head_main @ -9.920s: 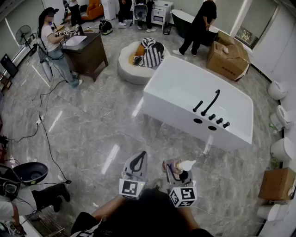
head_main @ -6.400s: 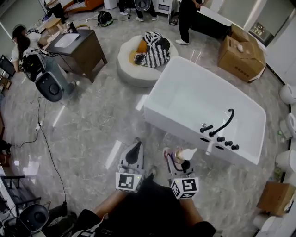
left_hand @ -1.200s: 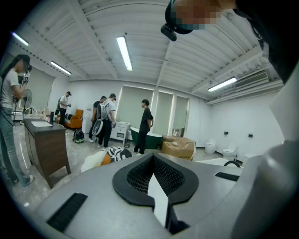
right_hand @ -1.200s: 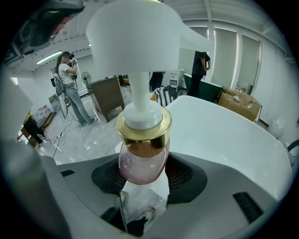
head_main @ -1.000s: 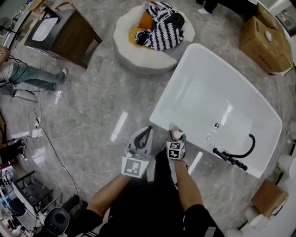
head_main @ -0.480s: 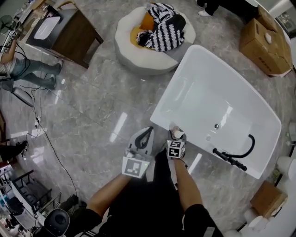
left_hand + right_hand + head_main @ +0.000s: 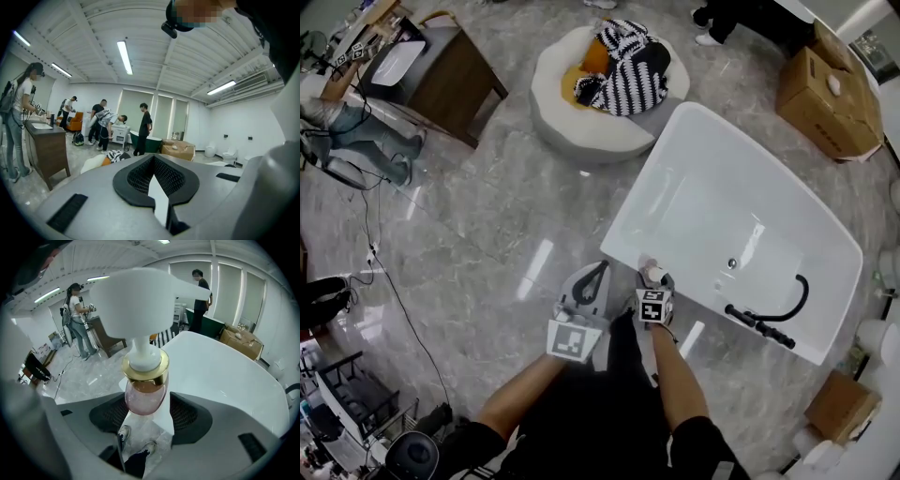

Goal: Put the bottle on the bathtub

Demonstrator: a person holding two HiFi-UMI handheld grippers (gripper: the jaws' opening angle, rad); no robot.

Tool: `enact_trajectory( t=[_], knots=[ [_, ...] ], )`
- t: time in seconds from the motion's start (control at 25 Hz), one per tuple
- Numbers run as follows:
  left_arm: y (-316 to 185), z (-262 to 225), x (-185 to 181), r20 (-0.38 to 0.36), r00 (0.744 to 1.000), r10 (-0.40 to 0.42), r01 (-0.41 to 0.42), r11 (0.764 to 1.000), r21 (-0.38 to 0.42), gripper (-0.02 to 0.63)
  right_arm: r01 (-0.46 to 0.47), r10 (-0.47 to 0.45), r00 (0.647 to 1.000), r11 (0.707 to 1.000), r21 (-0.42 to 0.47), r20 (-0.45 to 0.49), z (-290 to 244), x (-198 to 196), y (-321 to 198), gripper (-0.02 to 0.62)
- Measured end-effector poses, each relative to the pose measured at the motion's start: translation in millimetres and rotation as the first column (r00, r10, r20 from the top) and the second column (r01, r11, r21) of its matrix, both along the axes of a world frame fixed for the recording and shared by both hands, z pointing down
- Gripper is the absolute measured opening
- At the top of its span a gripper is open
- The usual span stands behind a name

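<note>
A pink bottle with a gold collar and a white pump head stands upright on the near rim of the white bathtub. It shows small in the head view as the bottle. My right gripper points down around it; its jaws have just been opening, a gap shows beside the bottle, and the pads no longer press it. In the head view the right gripper sits at the tub's edge. My left gripper hovers just left of it over the floor, empty. The left gripper is shut.
A black faucet stands on the tub's right end. A round white pouf with striped cloth lies beyond, a wooden vanity at far left, a cardboard box at far right. People stand around the room.
Since the earliest frames I have come up to the tub with the bottle. Over the last second both grippers stay in place; only the head view shifts slightly.
</note>
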State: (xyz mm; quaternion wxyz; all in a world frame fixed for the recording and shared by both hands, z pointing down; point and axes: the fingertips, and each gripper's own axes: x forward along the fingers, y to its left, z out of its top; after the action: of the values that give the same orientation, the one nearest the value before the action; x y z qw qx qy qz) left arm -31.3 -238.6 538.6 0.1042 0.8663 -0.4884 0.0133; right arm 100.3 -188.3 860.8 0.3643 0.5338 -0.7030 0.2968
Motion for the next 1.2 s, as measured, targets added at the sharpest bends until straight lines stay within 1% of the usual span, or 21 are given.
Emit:
enact_trajectory(
  t=[0.16,0.28,0.36,0.52,0.68,0.88,1.08,1.2],
  knots=[
    [8,-5,-2,0.004,1.000,-0.002,0.002,1.000,0.012,0.015,0.036,-0.035,0.999,0.998,-0.042,0.023,-4,-6,15,0.256],
    [13,-11,-3,0.001,1.000,-0.002,0.002,1.000,0.012,0.015,0.070,-0.066,0.997,0.993,-0.093,0.044,-10,-12,29,0.261],
    [14,-14,-3,0.000,1.000,-0.003,0.003,1.000,0.008,0.015,0.057,-0.046,0.996,0.988,-0.143,0.075,-11,-11,39,0.261],
    [13,-19,-2,0.005,1.000,-0.001,0.001,1.000,-0.006,0.015,0.005,0.030,0.990,0.969,-0.248,0.136,-19,-7,57,0.261],
    [17,-20,-3,0.055,0.998,0.019,-0.018,0.999,-0.028,0.015,0.025,0.031,0.982,0.956,-0.292,0.185,-39,-8,65,0.261],
    [24,-33,-1,0.056,0.998,0.022,-0.020,0.999,-0.041,0.017,0.036,0.024,0.978,0.959,-0.281,0.206,-72,-2,65,0.258],
    [20,-48,-3,0.052,0.999,0.009,-0.006,0.998,-0.060,0.015,0.015,0.036,0.975,0.974,-0.226,0.220,-110,8,48,0.173],
    [21,-61,-2,0.050,0.999,0.006,-0.002,0.998,-0.067,0.015,-0.013,0.052,0.969,0.987,-0.160,0.241,-143,15,41,0.127]
  ],
)
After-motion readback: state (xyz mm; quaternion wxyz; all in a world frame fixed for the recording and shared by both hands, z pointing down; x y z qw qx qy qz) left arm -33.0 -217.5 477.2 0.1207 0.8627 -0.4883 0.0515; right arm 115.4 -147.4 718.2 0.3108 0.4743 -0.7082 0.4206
